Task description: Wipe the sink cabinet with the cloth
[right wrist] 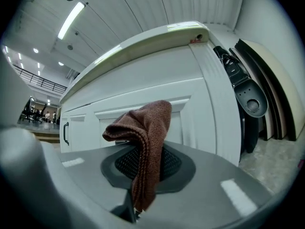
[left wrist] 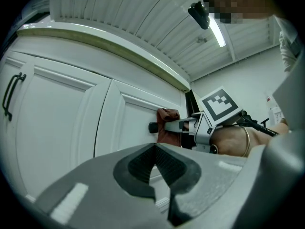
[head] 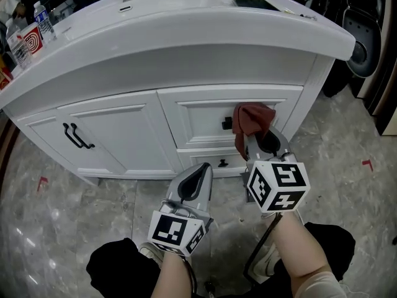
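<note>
cloth (head: 251,120) hides part of the drawer front (head: 197,120)

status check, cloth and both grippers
Right gripper shut on cloth, at upper drawer beside its knob. Left gripper shut, empty, hanging back. Nothing blocking.

Nubbly brown cloth (right wrist: 143,142) — glossy white cabinet (head: 124,135)

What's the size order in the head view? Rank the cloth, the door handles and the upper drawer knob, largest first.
1. cloth, clearly the broadest.
2. door handles, long but thin.
3. upper drawer knob, smallest.
All three sit at about the same depth, so nearness hardly skews this order.
</note>
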A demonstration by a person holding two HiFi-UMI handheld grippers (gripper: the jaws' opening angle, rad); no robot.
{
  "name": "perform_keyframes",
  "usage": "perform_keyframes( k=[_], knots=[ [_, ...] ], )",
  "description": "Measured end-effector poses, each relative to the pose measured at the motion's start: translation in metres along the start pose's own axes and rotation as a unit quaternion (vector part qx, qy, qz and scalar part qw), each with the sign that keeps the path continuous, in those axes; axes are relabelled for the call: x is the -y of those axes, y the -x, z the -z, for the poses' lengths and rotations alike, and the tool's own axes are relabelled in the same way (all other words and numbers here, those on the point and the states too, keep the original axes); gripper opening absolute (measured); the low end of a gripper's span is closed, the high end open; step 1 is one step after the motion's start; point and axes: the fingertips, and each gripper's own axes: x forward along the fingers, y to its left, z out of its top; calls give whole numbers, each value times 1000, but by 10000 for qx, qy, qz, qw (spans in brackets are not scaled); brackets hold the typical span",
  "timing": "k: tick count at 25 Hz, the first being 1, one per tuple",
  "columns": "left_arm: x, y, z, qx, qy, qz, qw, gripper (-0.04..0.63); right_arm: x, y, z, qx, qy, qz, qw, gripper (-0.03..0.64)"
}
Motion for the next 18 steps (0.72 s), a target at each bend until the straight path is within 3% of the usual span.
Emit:
perform_keyframes(
  k=[11, 16, 18],
  knots=[
    [19, -21, 8, -59, 74, 200, 9998, 0, 56, 24, -4, 20, -34, 463, 9989, 83],
    [27, -25, 9, -39, 87, 252, 9996, 0, 84, 39, -2, 33, -115, 881, 9960, 81],
    [29, -25, 11, -79, 20, 267, 9996, 0, 85, 42, 0, 58, -200, 836, 9963, 81]
  ],
)
